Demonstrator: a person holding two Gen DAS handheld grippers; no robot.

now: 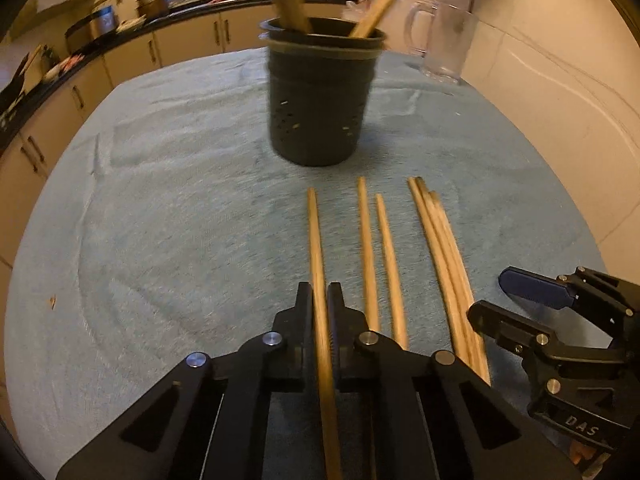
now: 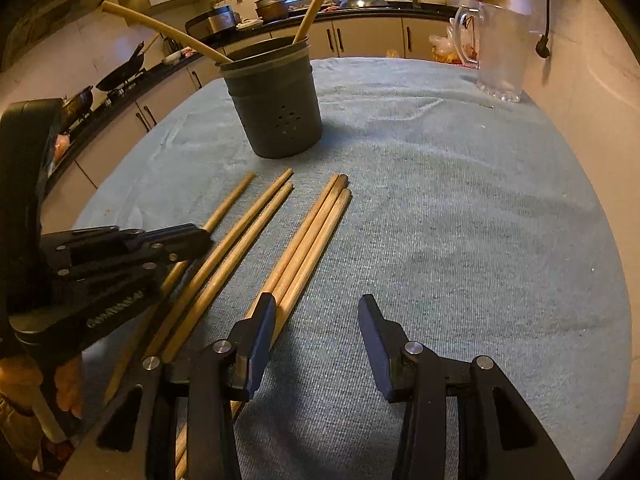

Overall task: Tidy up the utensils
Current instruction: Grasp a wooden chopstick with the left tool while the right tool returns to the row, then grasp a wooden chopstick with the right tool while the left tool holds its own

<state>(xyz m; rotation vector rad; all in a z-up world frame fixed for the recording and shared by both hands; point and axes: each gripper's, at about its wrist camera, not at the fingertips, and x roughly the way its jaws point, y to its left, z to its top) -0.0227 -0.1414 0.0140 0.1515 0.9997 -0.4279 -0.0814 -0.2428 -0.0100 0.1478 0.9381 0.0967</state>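
Left gripper (image 1: 320, 300) is right up front, clamped down on one chopstick (image 1: 316, 248) that runs straight between its fingers and points toward the dark holder (image 1: 322, 96) standing further back on the blue towel (image 1: 160, 220). That stick is the leftmost one lying on the towel, well short of the holder. Two more chopsticks (image 1: 376, 248) lie just to its right, side by side, and then a bunch of three (image 1: 440, 248) touching each other, all pointing roughly at the holder too. Right gripper (image 2: 318, 320) has its jaws apart with nothing between them; its left finger sits just over the near end of that bunch of three. Holder already has a couple of wooden utensils (image 2: 316, 4) leaning in it, and a clear glass pitcher (image 2: 500, 52) stands off to the holder's right.
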